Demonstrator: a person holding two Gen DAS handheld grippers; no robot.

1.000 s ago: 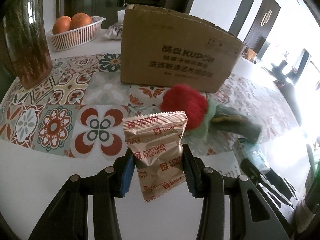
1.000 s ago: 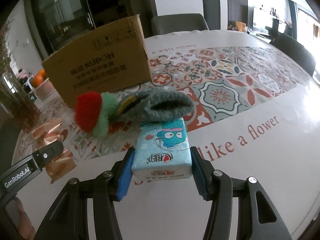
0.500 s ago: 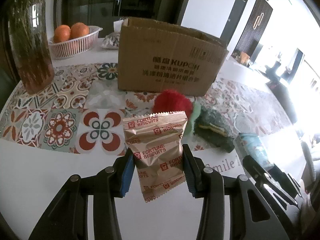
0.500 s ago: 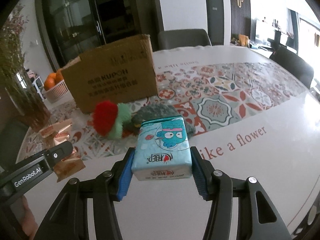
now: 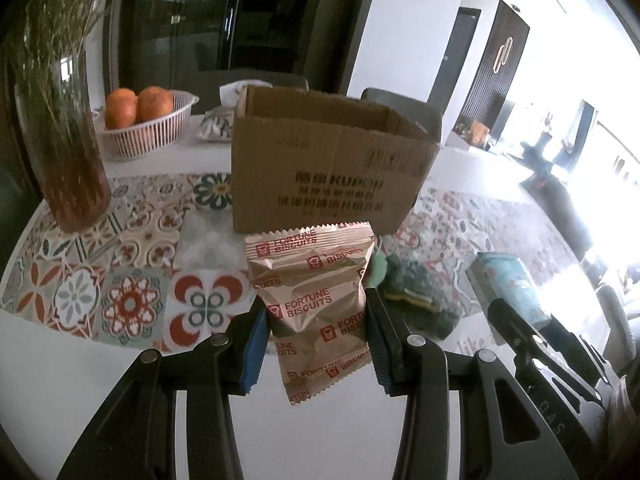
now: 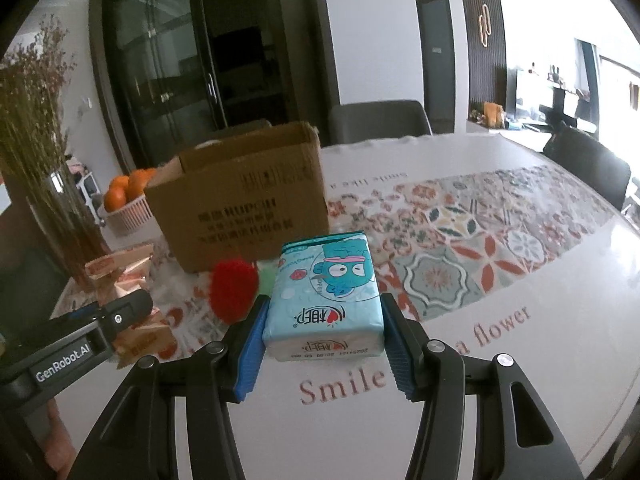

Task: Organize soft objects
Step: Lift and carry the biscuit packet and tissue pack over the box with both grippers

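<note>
My left gripper [image 5: 316, 344] is shut on a tan Fortune Biscuits packet [image 5: 312, 300] and holds it above the table, short of the open cardboard box [image 5: 332, 168]. My right gripper [image 6: 322, 342] is shut on a blue tissue pack [image 6: 326, 300] and holds it up in front of the same box [image 6: 240, 204]. A knitted soft toy lies on the table before the box: its red pom-pom [image 6: 234, 290] shows in the right wrist view, its dark green body [image 5: 416, 292] in the left wrist view. The tissue pack also shows at the right of the left wrist view [image 5: 508, 280].
A glass vase of dried stems [image 5: 60, 128] stands at the left. A white basket of oranges [image 5: 148, 124] sits behind it. More biscuit packets [image 6: 120, 268] lie at the left by the other gripper [image 6: 80, 340]. Chairs [image 6: 380, 120] stand beyond the patterned table runner [image 6: 460, 248].
Both grippers have risen and pulled back from the box with their loads. The box's open top has come into view, and the toy has dropped lower behind the held items.
</note>
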